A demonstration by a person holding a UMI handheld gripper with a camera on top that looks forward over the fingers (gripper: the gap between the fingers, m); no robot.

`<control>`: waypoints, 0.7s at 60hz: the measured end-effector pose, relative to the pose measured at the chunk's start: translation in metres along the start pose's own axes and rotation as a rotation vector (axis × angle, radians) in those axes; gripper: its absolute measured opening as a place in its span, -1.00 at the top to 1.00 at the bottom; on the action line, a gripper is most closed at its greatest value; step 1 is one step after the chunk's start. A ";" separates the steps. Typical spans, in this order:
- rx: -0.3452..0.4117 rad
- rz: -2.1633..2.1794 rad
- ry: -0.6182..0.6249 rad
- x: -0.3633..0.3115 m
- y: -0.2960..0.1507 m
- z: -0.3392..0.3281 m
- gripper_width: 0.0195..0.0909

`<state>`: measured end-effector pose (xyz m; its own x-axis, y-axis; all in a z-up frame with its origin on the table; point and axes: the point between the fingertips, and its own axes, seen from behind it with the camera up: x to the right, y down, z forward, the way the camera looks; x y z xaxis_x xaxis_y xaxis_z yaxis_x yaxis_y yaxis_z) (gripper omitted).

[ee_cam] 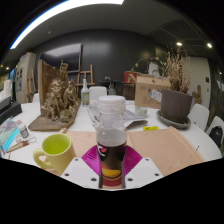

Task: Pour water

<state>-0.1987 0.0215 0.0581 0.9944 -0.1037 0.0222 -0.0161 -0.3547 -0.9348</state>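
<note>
The gripper (111, 166) has its two fingers closed on a clear glass pitcher (111, 135), the pink pads (94, 160) pressing on either side of its lower body. The pitcher stands upright between the fingers, with a white lid on top and dark liquid in its lower part; whether its base touches the table (170, 148) cannot be told. A yellow-green mug (55, 153) sits on the table just to the left of the fingers, near the front edge, its handle turned leftward. Beyond it, toward the table's left side, stands a brown sculpture-like figure (58, 103) on a flat base. Further back on the right side sits a dark pot (176, 104) holding dried branches. White chairs (200, 115) stand around the table's far edge.
</note>
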 end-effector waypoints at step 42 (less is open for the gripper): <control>-0.202 0.079 0.066 -0.014 -0.012 -0.151 -0.86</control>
<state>-0.2285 -0.1131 0.1223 0.9803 -0.1965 -0.0187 -0.1206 -0.5216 -0.8446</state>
